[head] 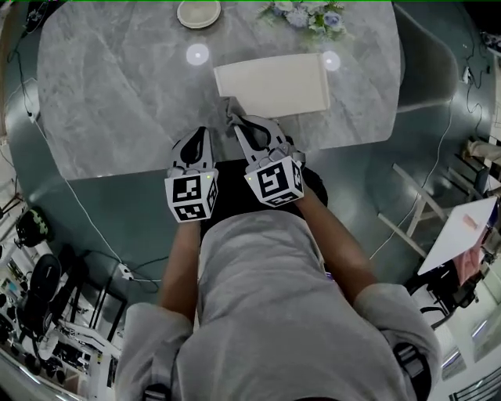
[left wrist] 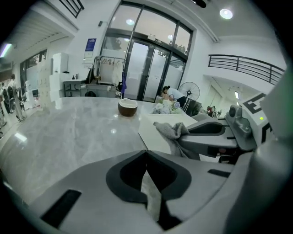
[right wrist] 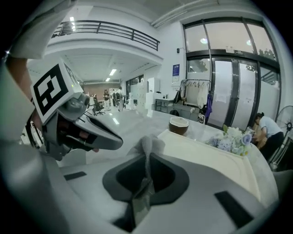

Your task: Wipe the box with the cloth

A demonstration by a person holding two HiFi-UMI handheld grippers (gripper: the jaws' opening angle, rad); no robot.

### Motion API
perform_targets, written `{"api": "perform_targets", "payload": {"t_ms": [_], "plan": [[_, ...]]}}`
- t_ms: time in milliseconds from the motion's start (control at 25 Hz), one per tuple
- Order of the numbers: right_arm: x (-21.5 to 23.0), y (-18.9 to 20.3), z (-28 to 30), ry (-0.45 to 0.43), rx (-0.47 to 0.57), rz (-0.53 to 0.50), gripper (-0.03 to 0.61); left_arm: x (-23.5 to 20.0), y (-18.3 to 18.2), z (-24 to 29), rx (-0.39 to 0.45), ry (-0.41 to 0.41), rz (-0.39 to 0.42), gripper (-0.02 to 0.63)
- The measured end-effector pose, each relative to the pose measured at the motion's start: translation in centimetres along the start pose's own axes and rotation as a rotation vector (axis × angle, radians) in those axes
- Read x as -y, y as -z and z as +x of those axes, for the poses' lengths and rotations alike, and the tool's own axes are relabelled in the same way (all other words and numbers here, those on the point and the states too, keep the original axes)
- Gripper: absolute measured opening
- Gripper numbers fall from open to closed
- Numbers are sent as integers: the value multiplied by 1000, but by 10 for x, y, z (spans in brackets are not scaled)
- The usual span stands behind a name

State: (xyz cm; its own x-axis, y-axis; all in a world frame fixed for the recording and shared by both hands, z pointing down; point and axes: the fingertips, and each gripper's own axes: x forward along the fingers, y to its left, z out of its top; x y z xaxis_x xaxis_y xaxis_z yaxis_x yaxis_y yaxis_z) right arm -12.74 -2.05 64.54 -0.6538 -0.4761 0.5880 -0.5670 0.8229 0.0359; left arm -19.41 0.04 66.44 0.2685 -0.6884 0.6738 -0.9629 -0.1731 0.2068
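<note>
The right gripper [right wrist: 147,156] is clamped shut on a grey cloth [right wrist: 150,142] at the lower-left corner of the cream box [head: 278,82], at centre frame. Contact between cloth and box is hidden. The left gripper [left wrist: 146,151] is closed and empty. A bowl [head: 199,12] and flowers [head: 307,16] are seen at the top edge.

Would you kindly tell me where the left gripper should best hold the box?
I'd grip the box by its left short edge, coming from the left: it lies flat, too wide to span, and the right gripper with the cloth occupies its near corner.

hand-held gripper [right wrist: 146,158] clamping cloth [right wrist: 150,142], box [right wrist: 208,159] beside
</note>
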Motion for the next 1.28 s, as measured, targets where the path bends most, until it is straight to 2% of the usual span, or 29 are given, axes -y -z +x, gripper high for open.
{"api": "perform_targets", "payload": {"t_ms": [200,360,520,880,1280], "plan": [[0,0,-3,32,1,3,37,5,-1,3,-4,22,12,23],[2,3,-4,40,2,61,37,8,-7,2,7,31,18,23],[2,2,-4,36,-2,28,37,8,-13,0,20,34,20,23],[8,4,-9,60,-3,77,37,11,-20,-5,29,51,40,23],[28,15,-23,100,-4,110,37,36,-32,-1,33,92,66,23]]}}
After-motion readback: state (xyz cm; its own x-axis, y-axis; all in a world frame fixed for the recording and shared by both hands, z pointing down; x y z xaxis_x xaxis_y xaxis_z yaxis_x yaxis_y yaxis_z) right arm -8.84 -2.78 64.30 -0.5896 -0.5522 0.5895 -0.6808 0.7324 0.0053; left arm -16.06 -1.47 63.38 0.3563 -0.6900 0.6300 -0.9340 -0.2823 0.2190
